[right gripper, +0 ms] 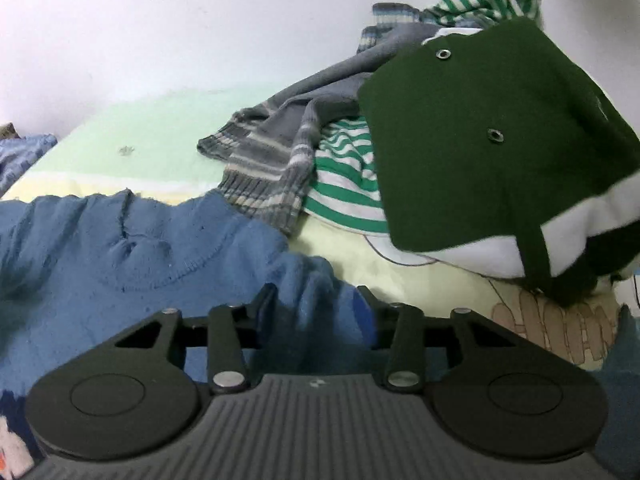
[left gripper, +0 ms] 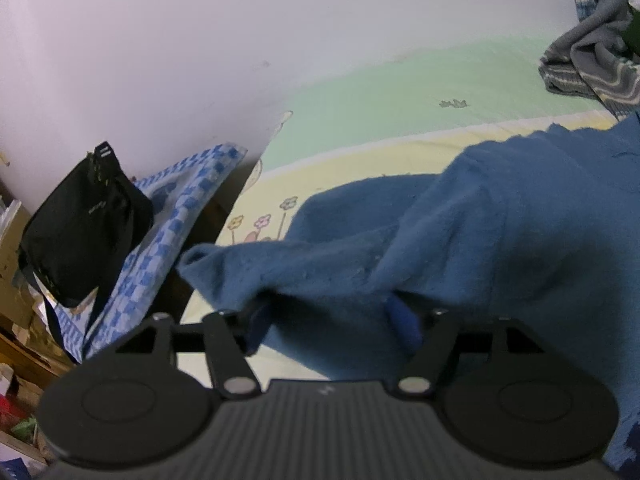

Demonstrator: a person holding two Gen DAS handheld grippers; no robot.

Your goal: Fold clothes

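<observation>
A blue knit sweater [left gripper: 500, 220] lies on the bed and also shows in the right wrist view [right gripper: 120, 248]. My left gripper [left gripper: 328, 308] is at its sleeve; the cloth bunches over and between the fingers, which are mostly hidden under it. My right gripper [right gripper: 320, 300] is at the sweater's shoulder near the neckline, with blue cloth lying between its fingers. How firmly either one grips cannot be seen.
A pile of clothes sits beyond: a grey striped sweater [right gripper: 272, 160], a green-and-white striped top [right gripper: 344, 196] and a dark green garment [right gripper: 480, 136]. The bed sheet [left gripper: 400, 92] is pale green and yellow. A black bag [left gripper: 80, 224] rests on blue checked cloth [left gripper: 168, 220] at the left.
</observation>
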